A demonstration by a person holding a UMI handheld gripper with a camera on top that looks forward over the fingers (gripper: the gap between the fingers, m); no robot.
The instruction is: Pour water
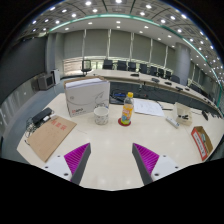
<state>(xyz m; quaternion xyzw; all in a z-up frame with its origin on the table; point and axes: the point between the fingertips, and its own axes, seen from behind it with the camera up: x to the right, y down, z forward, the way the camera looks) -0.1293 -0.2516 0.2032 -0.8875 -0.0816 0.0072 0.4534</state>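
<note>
Mid-frame on the table (110, 150) stand the bottle (127, 108) and glass (101, 115), well beyond my gripper (108, 160), fingers spread and empty; I judge approach underway, next grasping the bottle.

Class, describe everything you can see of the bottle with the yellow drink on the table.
The bottle stands upright on a small red coaster on the pale table, beyond the open gripper, untouched. It looks like clear plastic, filled with yellow-orange liquid, with a dark cap. A clear glass stands just beside it.
</note>
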